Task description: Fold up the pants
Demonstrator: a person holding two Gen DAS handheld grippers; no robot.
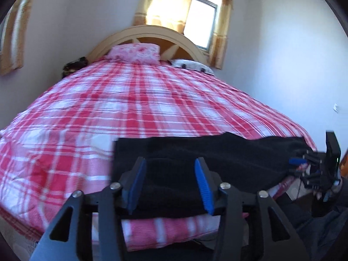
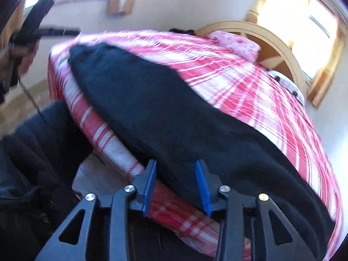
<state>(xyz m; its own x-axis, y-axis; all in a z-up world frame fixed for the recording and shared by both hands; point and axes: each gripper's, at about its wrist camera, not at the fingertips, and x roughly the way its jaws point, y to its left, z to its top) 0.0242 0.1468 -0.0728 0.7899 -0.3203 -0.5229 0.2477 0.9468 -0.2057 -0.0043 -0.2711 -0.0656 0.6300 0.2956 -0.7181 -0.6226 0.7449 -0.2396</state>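
Observation:
Black pants point(image 1: 195, 158) lie folded in a long strip along the near edge of the bed. In the left wrist view my left gripper point(image 1: 170, 165) is open, its blue pads point(image 1: 204, 187) standing apart on either side of the pants' end, not pressing on it. The right wrist view shows the same pants point(image 2: 163, 108) stretching away along the bed edge. My right gripper point(image 2: 176, 167) is open there, with the hem of the cloth between its fingers and no grip. The right gripper point(image 1: 304, 163) also shows at the pants' far end in the left wrist view.
The bed carries a red and white plaid cover point(image 1: 130, 100), with a pink pillow point(image 1: 136, 52) and a wooden headboard point(image 1: 152, 32) at the far end. A window with yellow curtains point(image 1: 202, 19) is behind it. A person's dark-clothed legs point(image 2: 32, 152) stand close to the bed edge.

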